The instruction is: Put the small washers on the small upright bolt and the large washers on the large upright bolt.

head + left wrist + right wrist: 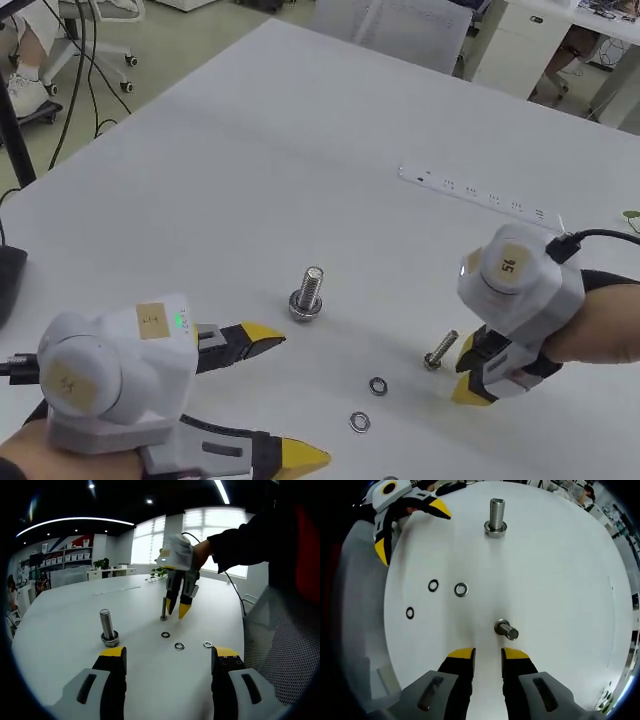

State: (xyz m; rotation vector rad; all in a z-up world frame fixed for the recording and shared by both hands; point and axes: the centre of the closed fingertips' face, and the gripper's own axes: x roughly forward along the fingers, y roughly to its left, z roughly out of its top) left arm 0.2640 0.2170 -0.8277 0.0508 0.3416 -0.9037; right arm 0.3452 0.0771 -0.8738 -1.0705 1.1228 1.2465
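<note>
Just beyond the narrowly parted, empty yellow-tipped jaws of the right gripper (482, 654), a small steel bolt (506, 629) is seen standing on the white tabletop (560, 580), a large threaded steel bolt (495, 517) is set far beyond it, and a silvery flat washer (461, 589) and two thin dark washers (433, 585) are scattered to the left, near the wide-jawed left gripper (412, 532).

A washer (391, 478) half beyond head view's bottom edge

A white table (300, 130) is seen across the head view, with a power strip (480, 193) at the right and pale floor (190, 50) with cables (72, 90) at the upper left. In the left gripper view, bright windows (150, 540) are shown at top centre and a mesh chair (285, 645) at lower right.
</note>
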